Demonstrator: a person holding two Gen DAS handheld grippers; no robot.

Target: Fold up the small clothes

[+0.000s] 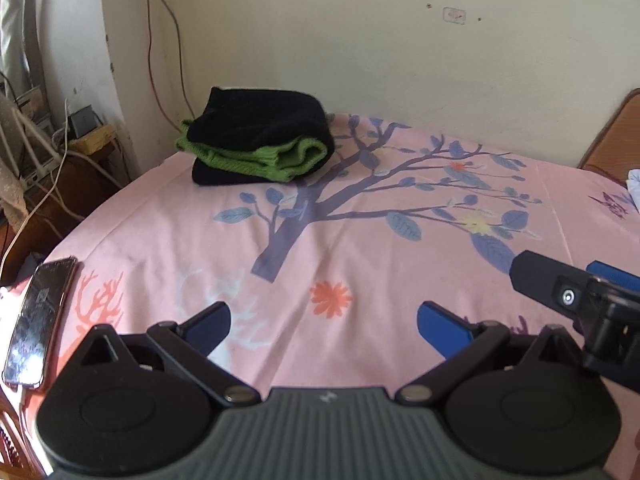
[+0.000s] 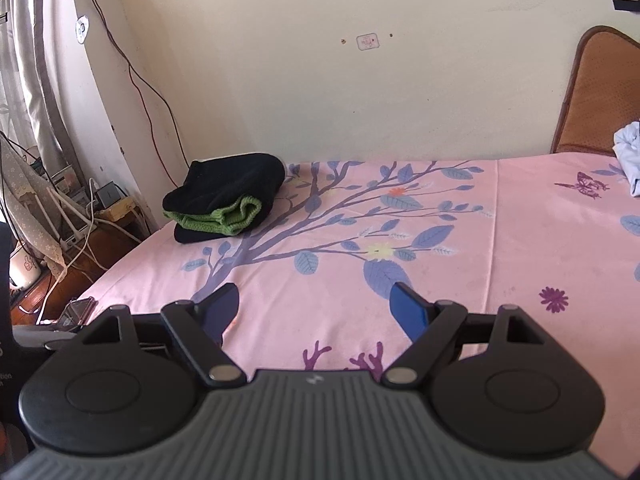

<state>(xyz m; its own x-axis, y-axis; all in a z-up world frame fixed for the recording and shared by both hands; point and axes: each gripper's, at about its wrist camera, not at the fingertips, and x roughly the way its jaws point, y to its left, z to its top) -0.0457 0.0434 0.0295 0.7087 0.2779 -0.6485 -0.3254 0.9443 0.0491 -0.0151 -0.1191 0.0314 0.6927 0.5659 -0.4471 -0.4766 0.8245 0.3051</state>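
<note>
A stack of folded small clothes (image 1: 260,142), black with green knit between, lies at the far left corner of the pink bed sheet (image 1: 360,264); it also shows in the right wrist view (image 2: 224,198). My left gripper (image 1: 324,320) is open and empty, low over the sheet near the front edge. My right gripper (image 2: 316,304) is open and empty too, over the sheet; its finger shows at the right edge of the left wrist view (image 1: 560,288). A crumpled pale blue garment (image 2: 628,164) lies at the far right of the bed.
A phone (image 1: 38,320) lies at the bed's left edge. A cream wall (image 2: 340,80) backs the bed. Cables, a router and boxes (image 2: 88,208) sit on a low stand at the left. A brown headboard (image 2: 596,92) stands at the right.
</note>
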